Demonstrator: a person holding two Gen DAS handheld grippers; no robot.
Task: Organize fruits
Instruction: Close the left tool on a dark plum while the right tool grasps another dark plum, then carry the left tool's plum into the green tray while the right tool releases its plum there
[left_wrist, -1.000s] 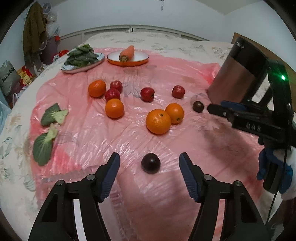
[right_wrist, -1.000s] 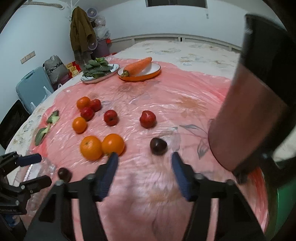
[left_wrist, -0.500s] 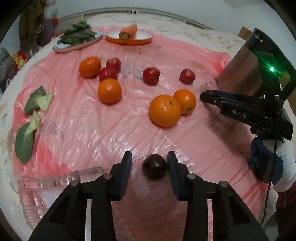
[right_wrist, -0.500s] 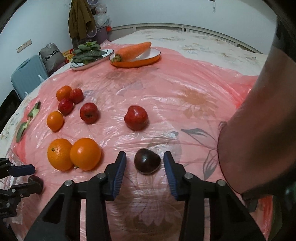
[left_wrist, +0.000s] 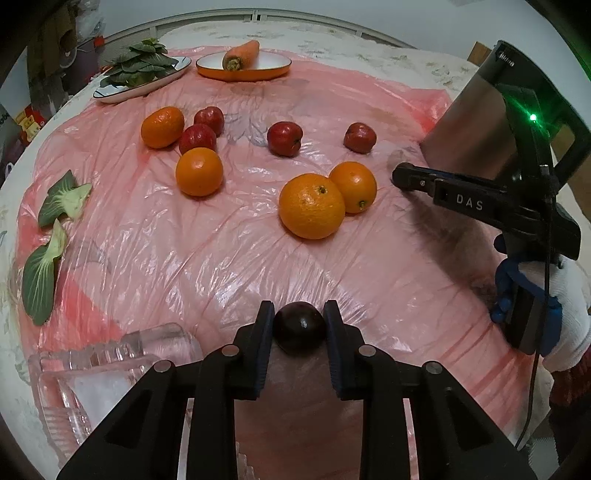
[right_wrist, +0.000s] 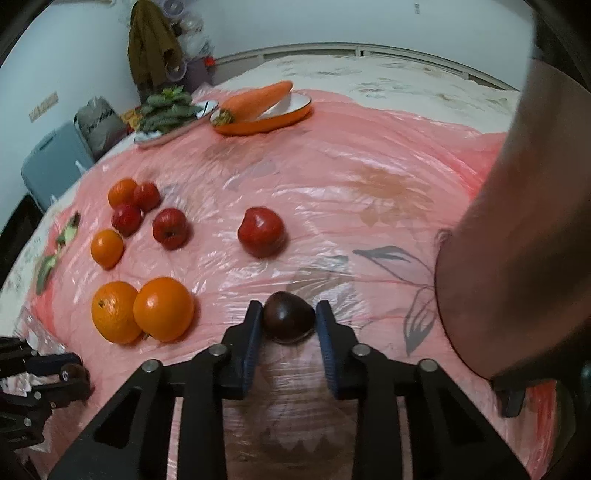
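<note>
My left gripper (left_wrist: 299, 325) is shut on a dark purple plum (left_wrist: 300, 328) that rests on the pink plastic sheet (left_wrist: 221, 251) at the near edge. My right gripper (right_wrist: 289, 321) is shut on a second dark plum (right_wrist: 288, 320), also low on the sheet. Several oranges, such as the big one (left_wrist: 312, 206) and its neighbour (left_wrist: 354, 186), and several red apples (left_wrist: 284, 138) (right_wrist: 261, 236) lie scattered further back. The right gripper shows from the side in the left wrist view (left_wrist: 400, 175).
A tall metal kettle (left_wrist: 480, 122) stands at the right, close to my right gripper. A clear plastic box (left_wrist: 103, 365) sits at the near left. A plate of greens (left_wrist: 142, 75) and an orange dish with a carrot (left_wrist: 243, 62) stand at the back. Loose leaves (left_wrist: 44, 266) lie left.
Both grippers have moved forward and down and closed, each onto its dark plum. One second ago both stood open, short of the plums.
</note>
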